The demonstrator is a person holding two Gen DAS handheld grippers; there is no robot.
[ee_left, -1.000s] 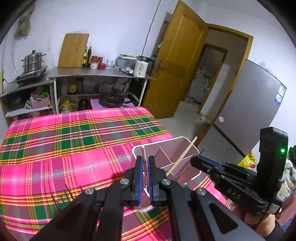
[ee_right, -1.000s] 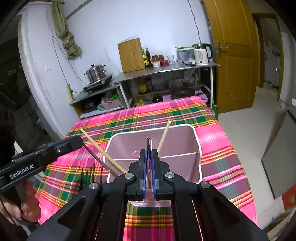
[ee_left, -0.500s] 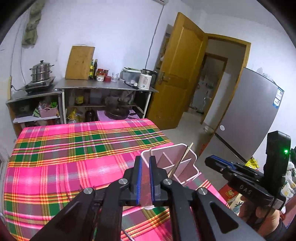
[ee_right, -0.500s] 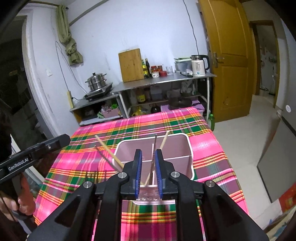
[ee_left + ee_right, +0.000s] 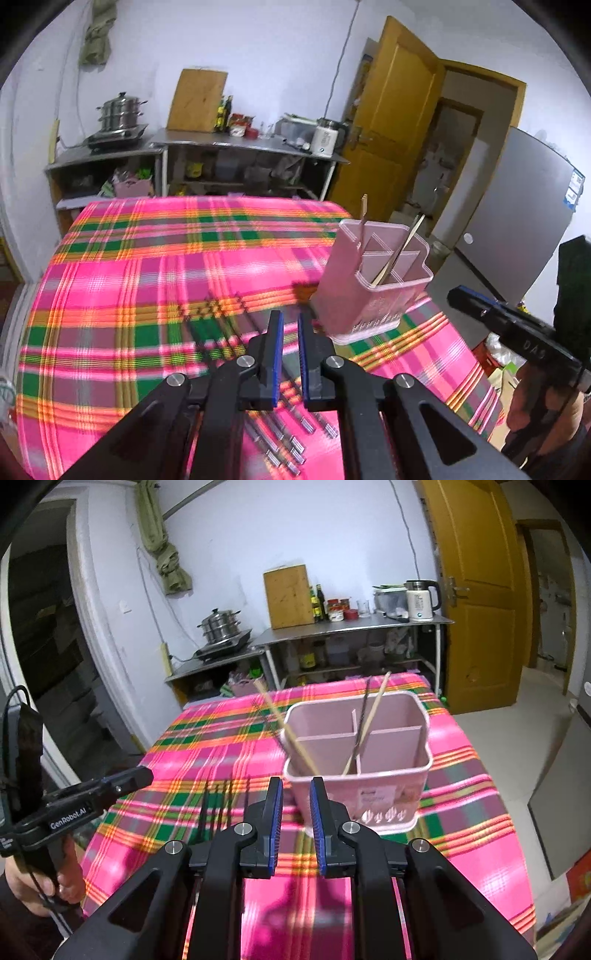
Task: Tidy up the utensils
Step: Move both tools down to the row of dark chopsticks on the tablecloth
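- Your left gripper (image 5: 290,325) hangs over the near part of the plaid tablecloth (image 5: 147,280); a narrow gap shows between its blue pads and nothing sits in it, so it is released.
- Directly under that gripper lies a row of dark metal utensils (image 5: 280,432) flat on the cloth, handles toward you; blur hides what kind each one is.
- Your right gripper (image 5: 296,794) is also released, its pads standing apart with nothing between them, just short of the near wall of the pink utensil holder (image 5: 373,794).
- The holder stands upright on the right part of the table, divided into compartments.
- A wooden chopstick (image 5: 286,731) leans out of its left compartment toward the left.
- A second chopstick (image 5: 365,727) and a dark thin utensil (image 5: 360,727) stand together near the middle divider.
- Your left hand (image 5: 37,886) grips its handle at the table's left edge.
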